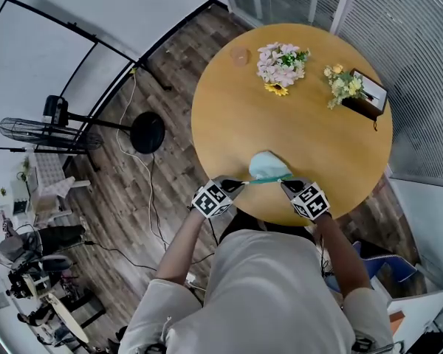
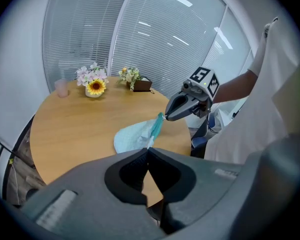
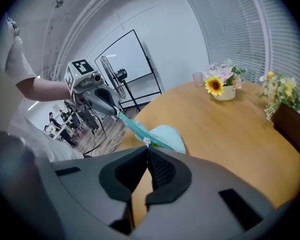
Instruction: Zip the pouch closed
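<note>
Teal zip (image 3: 132, 128) runs taut between two clenched sets of jaws. The right gripper (image 3: 147, 147) pinches its white pull (image 3: 146, 142), and the left gripper (image 2: 148, 150) anchors the far end. The one pouch (image 1: 268, 165) sits just beyond both, at the worktop's (image 1: 310, 131) near edge. Zipping looks under way. Next, the pull must slide while the left end is held firm. Farther out are two flower bunches (image 1: 280, 65) and one cup (image 1: 240, 56).

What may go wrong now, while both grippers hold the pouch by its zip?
1. The right gripper pinches only the small white pull at its jaw tips; a tug may slip it free.
2. The pouch is stretched close to the table's near edge; if the left gripper loses the zip end, it may fall off.
3. The pouch bunches beside the zip and may jam it.
</note>
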### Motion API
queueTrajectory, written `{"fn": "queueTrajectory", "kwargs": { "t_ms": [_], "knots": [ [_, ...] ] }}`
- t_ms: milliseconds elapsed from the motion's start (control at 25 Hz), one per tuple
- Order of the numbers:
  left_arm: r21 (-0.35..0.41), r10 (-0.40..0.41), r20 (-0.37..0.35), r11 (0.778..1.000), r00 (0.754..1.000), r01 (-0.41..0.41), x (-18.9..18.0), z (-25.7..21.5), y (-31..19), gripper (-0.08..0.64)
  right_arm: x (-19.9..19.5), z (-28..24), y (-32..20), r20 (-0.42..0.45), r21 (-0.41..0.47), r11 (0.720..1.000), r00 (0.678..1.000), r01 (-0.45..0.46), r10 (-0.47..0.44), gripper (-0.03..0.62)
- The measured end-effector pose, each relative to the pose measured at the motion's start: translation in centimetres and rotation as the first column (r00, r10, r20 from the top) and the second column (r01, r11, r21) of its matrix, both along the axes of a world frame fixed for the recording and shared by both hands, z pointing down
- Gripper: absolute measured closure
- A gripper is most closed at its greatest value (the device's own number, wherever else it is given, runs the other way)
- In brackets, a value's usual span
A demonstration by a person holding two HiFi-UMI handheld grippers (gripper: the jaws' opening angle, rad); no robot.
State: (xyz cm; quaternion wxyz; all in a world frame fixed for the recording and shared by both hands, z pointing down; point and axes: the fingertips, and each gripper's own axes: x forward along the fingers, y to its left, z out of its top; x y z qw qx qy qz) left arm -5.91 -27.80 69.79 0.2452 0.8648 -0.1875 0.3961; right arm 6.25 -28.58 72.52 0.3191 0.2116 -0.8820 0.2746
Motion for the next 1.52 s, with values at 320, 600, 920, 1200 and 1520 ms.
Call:
{"fn": "queueTrajectory", "kwargs": {
  "t_ms": [320, 600, 920, 1200, 1520],
  "knots": [
    [0.013, -0.047, 0.001, 0.999, 0.999, 0.047, 0.8, -0.6, -0.9, 0.541, 2.9, -0.9, -1.1, 0.008, 0.032, 0.999, 1.000, 0.007, -0.008, 0.589],
    [0.038, -0.043, 0.019, 0.998, 0.999, 0.043, 1.6, -1.2, -1.6, 0.541, 4.0, -1.3, -1.4, -0.009, 0.044, 0.999, 1.000, 0.030, -0.029, 0.588],
    [0.065, -0.094, 0.013, 0.994, 0.995, 0.093, 0.7, -2.2, -2.5, 0.541, 5.7, -1.9, -2.7, -0.018, 0.061, 0.998, 1.000, -0.001, 0.002, 0.588],
    [0.089, -0.109, 0.068, 0.991, 0.992, 0.102, 0.7, 0.4, -2.2, 0.541, 5.7, -0.4, -3.4, -0.040, 0.033, 0.998, 0.998, -0.052, 0.053, 0.588],
    [0.017, -0.234, 0.052, 0.972, 0.971, 0.234, -0.9, 2.9, -0.6, 0.538, 6.0, 2.5, -2.8, -0.053, -0.010, 0.989, 0.988, -0.145, 0.144, 0.586]
  ]
}}
